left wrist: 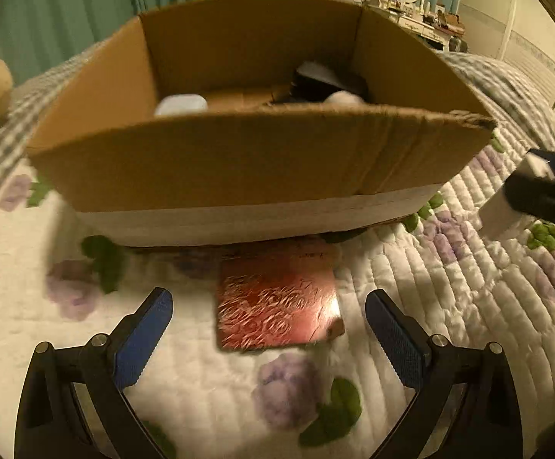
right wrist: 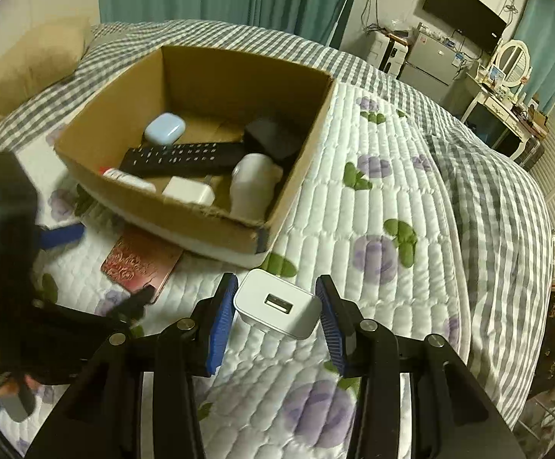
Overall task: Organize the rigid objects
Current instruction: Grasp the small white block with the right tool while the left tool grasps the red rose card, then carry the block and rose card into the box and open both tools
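A cardboard box [left wrist: 239, 160] stands on the bed; in the right wrist view the box [right wrist: 208, 222] holds a black remote [right wrist: 185, 157], a pale blue case [right wrist: 164, 128], a white bottle [right wrist: 252, 187], a white adapter [right wrist: 189, 191] and a dark item. A red embossed flat case [left wrist: 277, 298] lies on the quilt in front of the box, between my open left gripper [left wrist: 269, 317] fingers. It also shows in the right wrist view [right wrist: 139, 260]. My right gripper [right wrist: 277, 306] is shut on a white USB charger [right wrist: 277, 308], held above the quilt near the box's corner.
The bed has a white quilt with purple flowers [right wrist: 373, 260] and a grey checked blanket [right wrist: 499, 206]. A beige pillow [right wrist: 28, 72] lies at the left. Green curtains, a fridge, a TV and a dressing table [right wrist: 506, 88] stand beyond the bed.
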Action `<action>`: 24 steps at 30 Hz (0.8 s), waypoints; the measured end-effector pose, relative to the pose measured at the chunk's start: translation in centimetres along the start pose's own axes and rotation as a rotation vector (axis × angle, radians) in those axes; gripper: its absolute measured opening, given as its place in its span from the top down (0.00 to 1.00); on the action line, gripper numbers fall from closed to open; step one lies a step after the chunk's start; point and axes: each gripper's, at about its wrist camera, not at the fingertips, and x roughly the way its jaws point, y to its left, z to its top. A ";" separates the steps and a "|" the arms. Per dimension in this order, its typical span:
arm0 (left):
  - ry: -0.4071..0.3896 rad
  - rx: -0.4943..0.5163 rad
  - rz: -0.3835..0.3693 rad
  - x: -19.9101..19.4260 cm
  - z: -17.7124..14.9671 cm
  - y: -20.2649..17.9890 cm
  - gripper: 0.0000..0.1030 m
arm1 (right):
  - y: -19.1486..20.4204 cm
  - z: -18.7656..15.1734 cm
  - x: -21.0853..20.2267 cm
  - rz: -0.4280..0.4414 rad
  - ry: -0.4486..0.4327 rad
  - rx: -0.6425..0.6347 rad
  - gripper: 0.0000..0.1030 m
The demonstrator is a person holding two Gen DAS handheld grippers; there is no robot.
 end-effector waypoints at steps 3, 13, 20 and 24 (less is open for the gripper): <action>0.019 -0.017 0.002 1.6 0.4 0.0 0.02 | -0.9 0.4 0.8 0.007 -0.003 0.005 0.59; 0.056 -0.016 -0.014 2.4 0.7 0.2 0.29 | -1.2 0.4 1.9 0.030 -0.008 0.016 0.59; 0.016 -0.018 -0.046 -1.0 0.3 1.4 0.29 | -0.9 0.4 -0.5 0.011 -0.048 0.020 0.59; -0.036 -0.018 -0.049 -4.2 0.3 2.2 0.29 | -0.4 0.6 -2.9 0.001 -0.086 0.017 0.59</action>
